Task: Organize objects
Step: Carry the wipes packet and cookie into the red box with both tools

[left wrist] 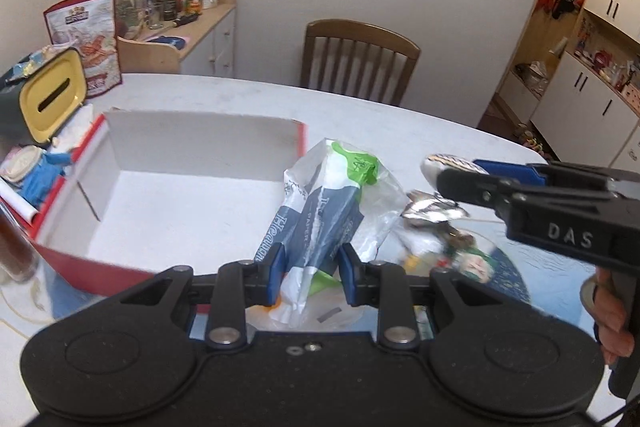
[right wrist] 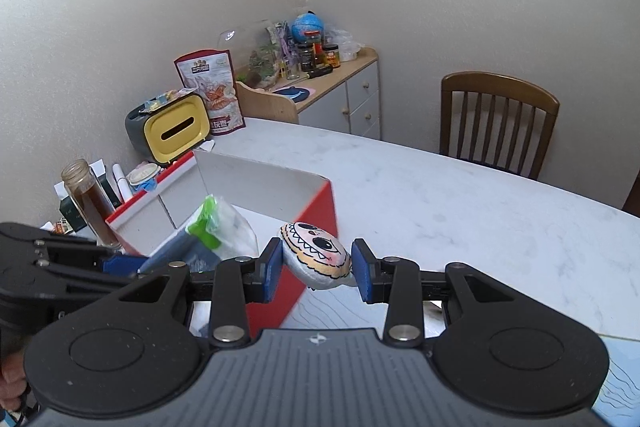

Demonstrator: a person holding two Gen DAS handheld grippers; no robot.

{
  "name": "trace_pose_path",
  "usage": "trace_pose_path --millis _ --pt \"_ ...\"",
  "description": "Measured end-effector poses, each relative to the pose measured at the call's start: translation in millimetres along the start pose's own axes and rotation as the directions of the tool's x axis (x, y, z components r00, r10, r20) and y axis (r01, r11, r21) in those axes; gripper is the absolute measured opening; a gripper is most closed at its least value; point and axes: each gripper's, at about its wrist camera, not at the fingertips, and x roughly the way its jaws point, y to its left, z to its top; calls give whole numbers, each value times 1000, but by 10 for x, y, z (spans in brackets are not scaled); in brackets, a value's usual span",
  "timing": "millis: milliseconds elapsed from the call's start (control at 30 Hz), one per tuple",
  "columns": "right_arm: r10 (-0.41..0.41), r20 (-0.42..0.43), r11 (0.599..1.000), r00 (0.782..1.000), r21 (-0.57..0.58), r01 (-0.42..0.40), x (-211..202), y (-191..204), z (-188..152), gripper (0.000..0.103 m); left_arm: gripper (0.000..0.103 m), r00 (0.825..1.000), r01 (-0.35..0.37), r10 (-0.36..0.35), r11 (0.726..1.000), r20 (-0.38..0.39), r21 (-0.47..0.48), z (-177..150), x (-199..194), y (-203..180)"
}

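My left gripper [left wrist: 311, 269] is shut on a plastic tissue pack [left wrist: 320, 211], white with green and grey print, held just right of the red-and-white cardboard box [left wrist: 192, 147]. The same pack [right wrist: 212, 239] shows at the box's near corner in the right wrist view. My right gripper [right wrist: 317, 269] is shut on a round painted badge [right wrist: 316, 255] with a cartoon face, lifted above the table beside the box's red wall [right wrist: 320, 223]. From the left wrist camera the right gripper [left wrist: 444, 173] comes in from the right with the badge [left wrist: 448, 163]. Crumpled foil [left wrist: 432, 213] and small wrappers lie below it.
A yellow-lidded tissue holder [left wrist: 52, 95], a snack bag [left wrist: 86, 39] and a jar of brown liquid [right wrist: 90, 203] stand left of the box. A wooden chair [left wrist: 358, 61] sits behind the white table [right wrist: 460, 203]. A blue patterned mat [left wrist: 516, 291] lies at the near right.
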Motion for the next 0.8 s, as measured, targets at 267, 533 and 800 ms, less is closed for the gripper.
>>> trace_pose_path --millis 267,533,800 --pt "2 -29 1000 1000 -6 -2 505 405 202 37 28 999 -36 35 999 -33 -16 303 222 664" --pt "7 -78 1000 997 -7 -8 1037 768 283 37 28 994 -62 61 998 -95 -9 479 559 1230" --pt "7 -167 999 986 -43 -14 1587 1122 222 37 28 980 -103 107 994 -171 28 528 947 1673"
